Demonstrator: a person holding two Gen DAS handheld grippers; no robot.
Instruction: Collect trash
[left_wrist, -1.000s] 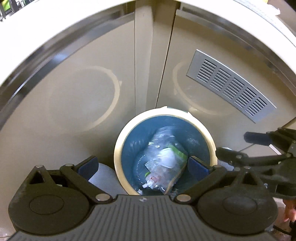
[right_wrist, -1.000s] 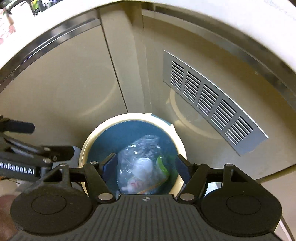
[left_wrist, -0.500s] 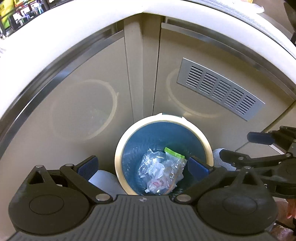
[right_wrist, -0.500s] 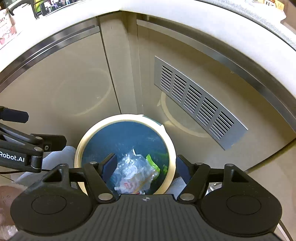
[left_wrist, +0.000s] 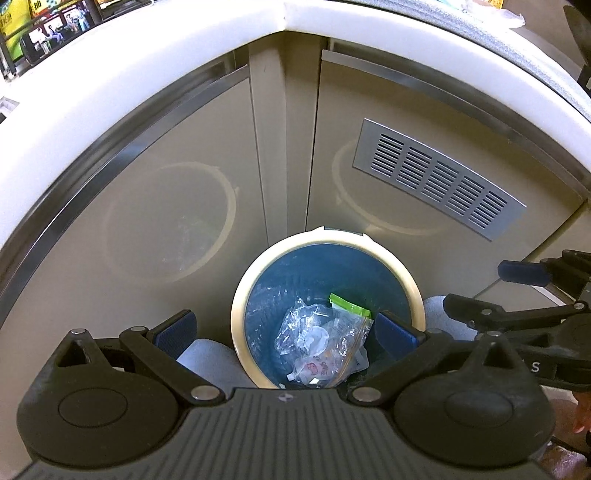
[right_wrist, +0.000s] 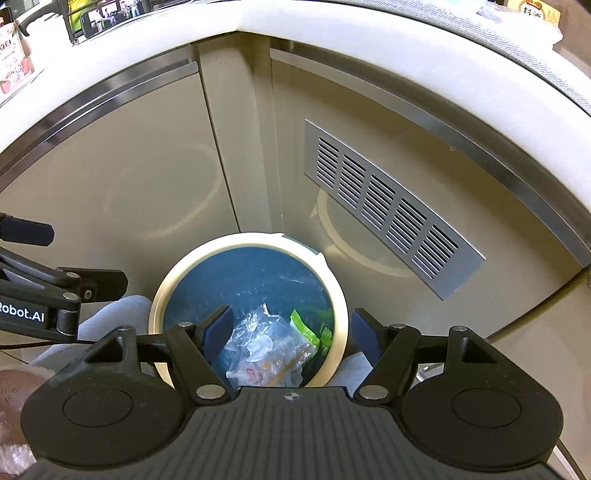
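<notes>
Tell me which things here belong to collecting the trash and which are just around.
Part of the job:
- trash bin, blue-lined
- clear plastic bag of trash inside it
- left gripper and right gripper, both open above it

Just around:
- metal vent grille
- beige cabinet doors
- white countertop edge

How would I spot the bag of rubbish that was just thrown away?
Find the beige cabinet corner with the silver vent grille; at its foot stands a round bin with a cream rim and a blue liner. The clear plastic bag lies at its bottom, crumpled, full of white scraps, the only see-through thing there, with a green strip along one edge.
</notes>
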